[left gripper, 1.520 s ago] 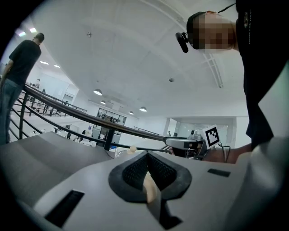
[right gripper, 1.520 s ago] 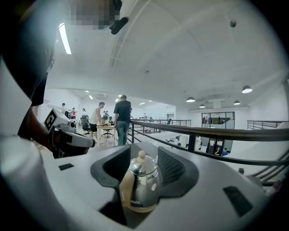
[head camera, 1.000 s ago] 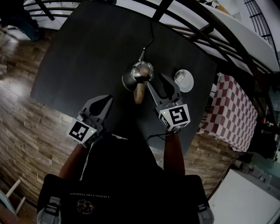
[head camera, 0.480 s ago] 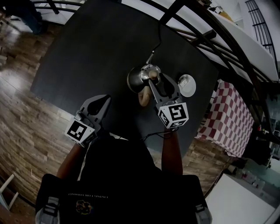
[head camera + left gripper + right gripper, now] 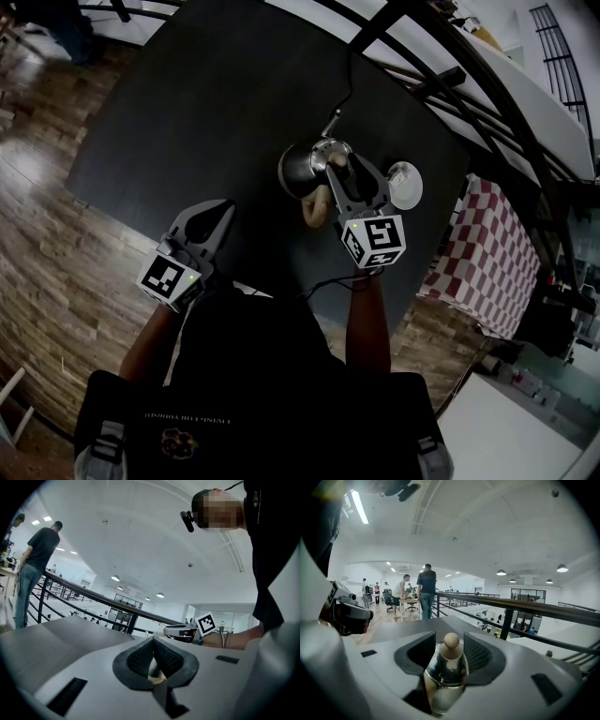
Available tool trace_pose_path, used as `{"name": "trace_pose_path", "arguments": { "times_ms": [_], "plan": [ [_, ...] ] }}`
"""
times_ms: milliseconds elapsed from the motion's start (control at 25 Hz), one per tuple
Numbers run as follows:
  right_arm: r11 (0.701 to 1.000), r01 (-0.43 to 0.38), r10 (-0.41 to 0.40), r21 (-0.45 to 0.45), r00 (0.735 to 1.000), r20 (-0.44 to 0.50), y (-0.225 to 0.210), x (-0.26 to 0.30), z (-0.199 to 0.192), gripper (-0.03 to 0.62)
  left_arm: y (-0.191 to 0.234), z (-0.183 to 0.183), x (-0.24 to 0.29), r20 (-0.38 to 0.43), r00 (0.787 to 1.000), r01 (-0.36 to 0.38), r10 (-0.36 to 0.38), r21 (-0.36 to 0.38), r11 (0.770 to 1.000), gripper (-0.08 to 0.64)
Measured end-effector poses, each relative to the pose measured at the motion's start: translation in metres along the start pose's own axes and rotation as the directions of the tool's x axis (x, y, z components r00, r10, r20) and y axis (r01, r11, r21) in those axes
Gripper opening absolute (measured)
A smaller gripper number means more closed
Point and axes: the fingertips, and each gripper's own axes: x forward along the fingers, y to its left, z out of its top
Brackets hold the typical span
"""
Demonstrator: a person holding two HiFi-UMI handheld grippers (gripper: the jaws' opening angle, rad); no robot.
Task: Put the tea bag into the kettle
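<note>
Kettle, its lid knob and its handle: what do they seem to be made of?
Kettle: polished metal, probably steel, going by its mirror-like reflections. Lid knob: pale and matte, likely wood. Handle: tan and matte, wood-like, though too small to confirm.

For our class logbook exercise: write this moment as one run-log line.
left hand-held gripper: shut, apart from kettle | right hand-held gripper: jaws apart around lid knob | lid: on

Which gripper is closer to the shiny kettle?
Right. The right gripper hangs over the kettle, jaws around its lid knob. The left gripper is apart from it, by the table edge.
</note>
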Motion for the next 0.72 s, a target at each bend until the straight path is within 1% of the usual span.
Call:
{"name": "trace_pose_path", "arguments": {
  "times_ms": [200,560,720],
  "plan": [
    [1.0,0.01,-0.01,-0.007,1.0,-0.004,0.0012,0.002,-0.0005,0.189,0.0032,-0.0003,-0.0019,0.002,1.0,-0.005,0.005,0.003,1.0,0.006],
    [0.999,0.031,-0.031,-0.02,1.0,0.005,-0.0015,0.0021,0.0014,0.124,0.0043,-0.0001,-0.0013,0.0,1.0,-0.007,0.007,0.008,1.0,0.006],
    [0.999,0.035,-0.035,-0.023,0.999,0.005,-0.002,0.0012,0.0011,0.114,0.0031,-0.0008,-0.0015,-0.001,1.0,-0.008,0.008,0.007,1.0,0.006]
  ]
}}
